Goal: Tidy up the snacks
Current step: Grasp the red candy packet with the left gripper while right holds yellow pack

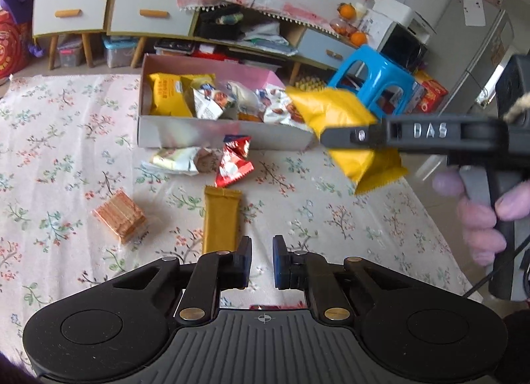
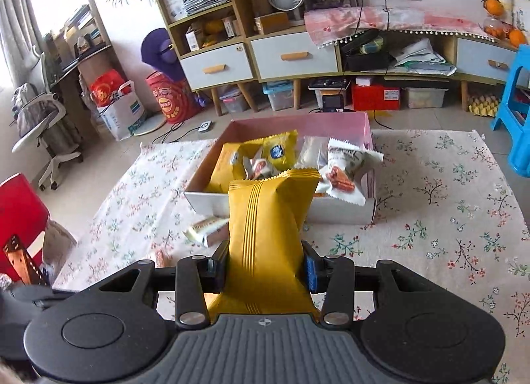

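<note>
Floral cloth (image 1: 66, 139) covers the floor where we work, with low cabinets (image 2: 291, 56) and a blue stool (image 1: 367, 76) behind it. On the cloth, toward its far edge, sits an open pink-lined box (image 1: 212, 132) already holding several yellow and white snack packets. Our right hand-held gripper (image 2: 263, 268) is clamped on a yellow packet (image 2: 265, 228), which stands up between the pads and reaches toward the box's near wall; from the left wrist view the same packet (image 1: 334, 109) hangs in the air just beside the box's right end. Our left hand-held gripper (image 1: 261, 261) is closed as far as it goes, with nothing between its pads, and hovers above the cloth. Loose on the cloth in front of the box lie a white packet (image 1: 175, 160), a red packet (image 1: 233, 165), a mustard-coloured bar (image 1: 221, 218) nearest the left pads, and a clear pack of orange wafers (image 1: 121, 215) further toward the left edge.
</note>
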Tool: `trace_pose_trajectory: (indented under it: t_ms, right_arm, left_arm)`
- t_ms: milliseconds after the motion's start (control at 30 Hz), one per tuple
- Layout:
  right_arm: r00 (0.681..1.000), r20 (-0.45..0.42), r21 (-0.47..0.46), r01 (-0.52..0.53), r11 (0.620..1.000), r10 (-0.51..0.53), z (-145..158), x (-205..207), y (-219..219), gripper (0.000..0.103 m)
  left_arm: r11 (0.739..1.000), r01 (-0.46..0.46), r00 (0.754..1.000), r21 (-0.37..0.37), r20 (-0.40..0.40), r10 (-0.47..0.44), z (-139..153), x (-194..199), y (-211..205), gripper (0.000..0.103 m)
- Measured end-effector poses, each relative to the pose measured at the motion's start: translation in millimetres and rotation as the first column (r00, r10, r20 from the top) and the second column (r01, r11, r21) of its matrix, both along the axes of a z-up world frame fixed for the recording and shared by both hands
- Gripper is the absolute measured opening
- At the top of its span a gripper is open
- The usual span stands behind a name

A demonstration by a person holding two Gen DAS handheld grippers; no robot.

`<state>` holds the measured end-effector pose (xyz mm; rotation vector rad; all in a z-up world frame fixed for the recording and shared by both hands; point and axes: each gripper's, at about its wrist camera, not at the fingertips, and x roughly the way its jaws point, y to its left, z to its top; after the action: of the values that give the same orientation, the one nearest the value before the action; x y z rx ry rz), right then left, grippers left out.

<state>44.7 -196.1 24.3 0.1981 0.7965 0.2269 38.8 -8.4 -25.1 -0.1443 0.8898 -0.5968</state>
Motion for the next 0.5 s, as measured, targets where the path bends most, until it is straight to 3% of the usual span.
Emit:
trace_pose_trajectory:
  t_ms: [167, 233, 400, 500]
  right_arm:
    - [1.000, -0.010, 0.010, 0.005, 1.000, -0.005, 3, 0, -1, 0.032]
    - [1.000, -0.022, 0.005, 0.009, 1.000, -0.009, 1, 0, -2, 0.032]
    - [0.999, -0.048, 0.007, 0.025, 1.000, -0.025, -3, -1, -7, 0.032]
    - [0.998, -0.053, 0.000, 0.022, 1.000, -0.022, -4, -3, -6, 0.032]
  left_arm:
    - [0.996, 0.094, 0.995, 0.000, -0.023, -0.094, -9, -6, -9, 0.021]
    - [0.987, 0.160, 0.987, 0.016, -0.037, -0.159, -14, -9, -17, 0.039]
    - [0.967, 0.221, 0.974, 0.123, -0.072, -0.213, -28, -18, -45, 0.054]
    - [0.950, 0.233, 0.972, 0.210, -0.053, -0.227, -31, -24, -55, 0.063]
